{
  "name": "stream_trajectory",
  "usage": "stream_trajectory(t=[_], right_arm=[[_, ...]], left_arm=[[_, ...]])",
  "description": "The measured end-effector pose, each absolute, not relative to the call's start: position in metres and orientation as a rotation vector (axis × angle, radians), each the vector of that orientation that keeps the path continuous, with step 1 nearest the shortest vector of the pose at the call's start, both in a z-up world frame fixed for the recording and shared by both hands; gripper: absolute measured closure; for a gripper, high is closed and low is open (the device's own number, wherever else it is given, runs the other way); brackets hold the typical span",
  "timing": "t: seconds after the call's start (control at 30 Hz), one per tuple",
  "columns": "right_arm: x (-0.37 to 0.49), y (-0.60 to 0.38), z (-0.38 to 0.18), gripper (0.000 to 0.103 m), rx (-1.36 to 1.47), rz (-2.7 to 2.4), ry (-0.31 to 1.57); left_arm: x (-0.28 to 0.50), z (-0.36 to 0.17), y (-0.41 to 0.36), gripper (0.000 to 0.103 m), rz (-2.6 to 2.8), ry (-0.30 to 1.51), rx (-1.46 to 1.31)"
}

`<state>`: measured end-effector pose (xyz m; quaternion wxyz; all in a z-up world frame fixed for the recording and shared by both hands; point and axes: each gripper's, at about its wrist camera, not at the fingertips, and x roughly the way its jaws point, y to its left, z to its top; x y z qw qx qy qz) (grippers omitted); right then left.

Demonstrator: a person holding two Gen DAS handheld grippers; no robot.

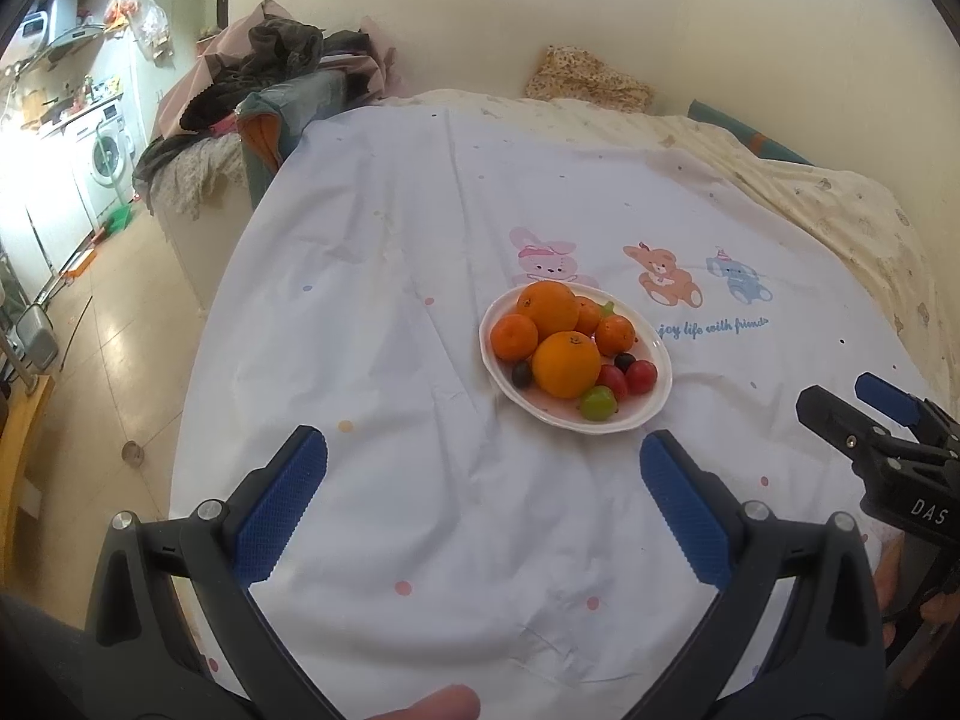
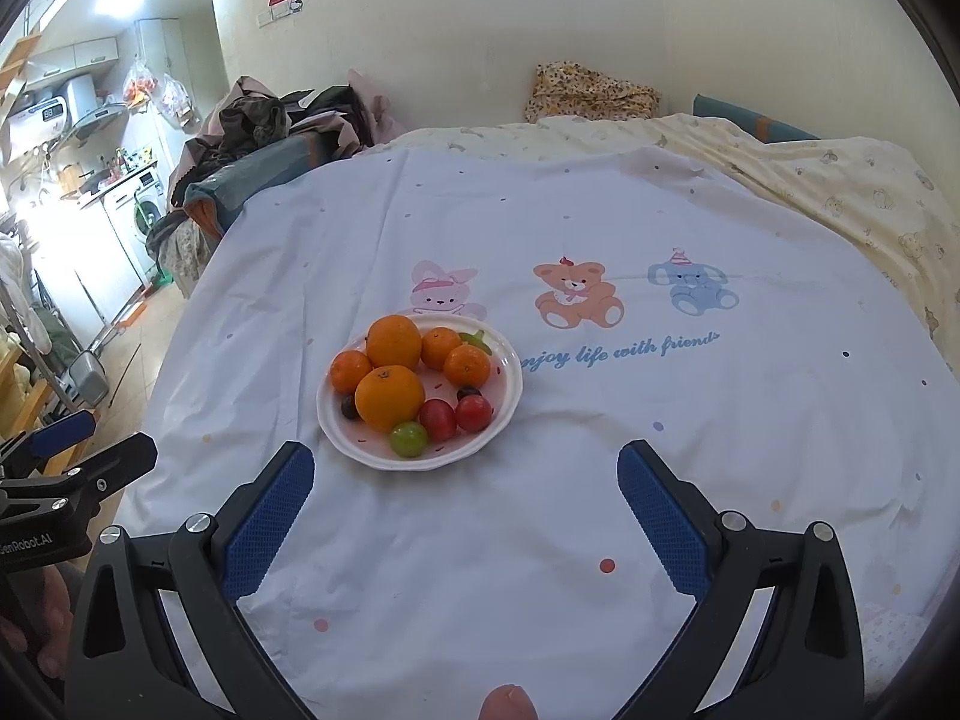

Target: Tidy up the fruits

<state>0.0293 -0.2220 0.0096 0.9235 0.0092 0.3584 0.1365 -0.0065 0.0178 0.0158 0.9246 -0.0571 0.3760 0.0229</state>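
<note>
A white plate (image 1: 651,411) (image 2: 507,414) sits on a white printed cloth. It holds two large oranges (image 1: 566,363) (image 2: 390,397), several small tangerines (image 1: 513,336) (image 2: 467,366), red tomatoes (image 1: 641,376) (image 2: 474,413), a green tomato (image 1: 597,403) (image 2: 408,438) and dark grapes (image 1: 521,373) (image 2: 349,407). My left gripper (image 1: 483,462) is open and empty, just short of the plate. My right gripper (image 2: 465,474) is open and empty, near the plate's front right. Each gripper shows at the edge of the other's view (image 1: 864,414) (image 2: 90,444).
The cloth (image 1: 390,330) (image 2: 660,420) covers a bed with a cream blanket (image 1: 810,198) (image 2: 840,180) at the back and right. A pile of clothes (image 1: 270,66) (image 2: 270,120) lies at the far left. The bed edge drops to the floor (image 1: 108,330) on the left.
</note>
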Motion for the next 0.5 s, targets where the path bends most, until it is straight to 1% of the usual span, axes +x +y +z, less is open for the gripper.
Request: stream_trajectory(t=[0.5], right_arm=[[0.0306, -0.2230, 0.0079, 0.000, 0.020, 0.275, 0.743]], left_arm=[[-0.0075, 0.0159, 0.0138, 0.000, 0.039, 0.772, -0.119]])
